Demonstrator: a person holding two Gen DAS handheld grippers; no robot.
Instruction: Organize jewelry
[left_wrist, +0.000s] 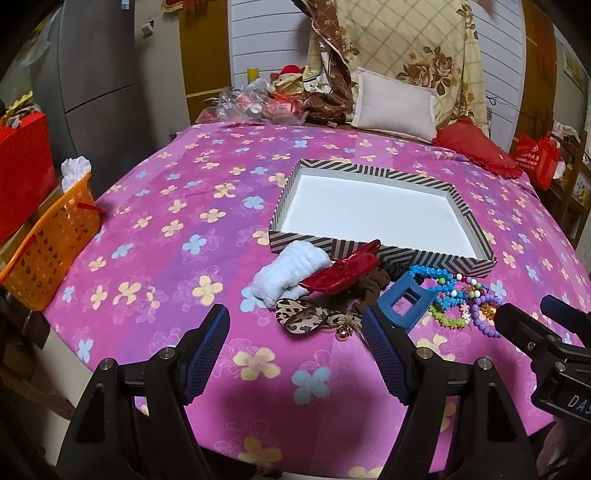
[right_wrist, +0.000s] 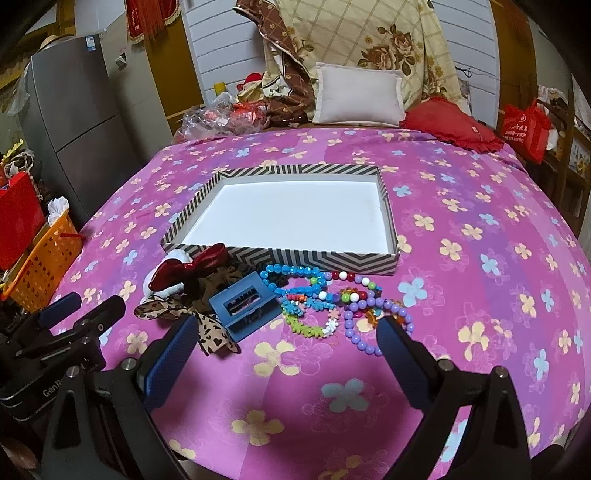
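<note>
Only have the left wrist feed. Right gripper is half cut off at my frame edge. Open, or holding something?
Observer: The right gripper is open, with nothing between its fingers.
Operator: The blue clip is partly behind my finger. Is it free?
Observer: The right wrist view shows the blue claw clip whole, lying on the bedspread. A leopard ribbon tail lies beside its left corner. I cannot tell whether they touch.
Operator: What's nearest the right gripper?
Observer: The purple bead bracelet. Its loop sits right at the tip of the right-hand finger.
</note>
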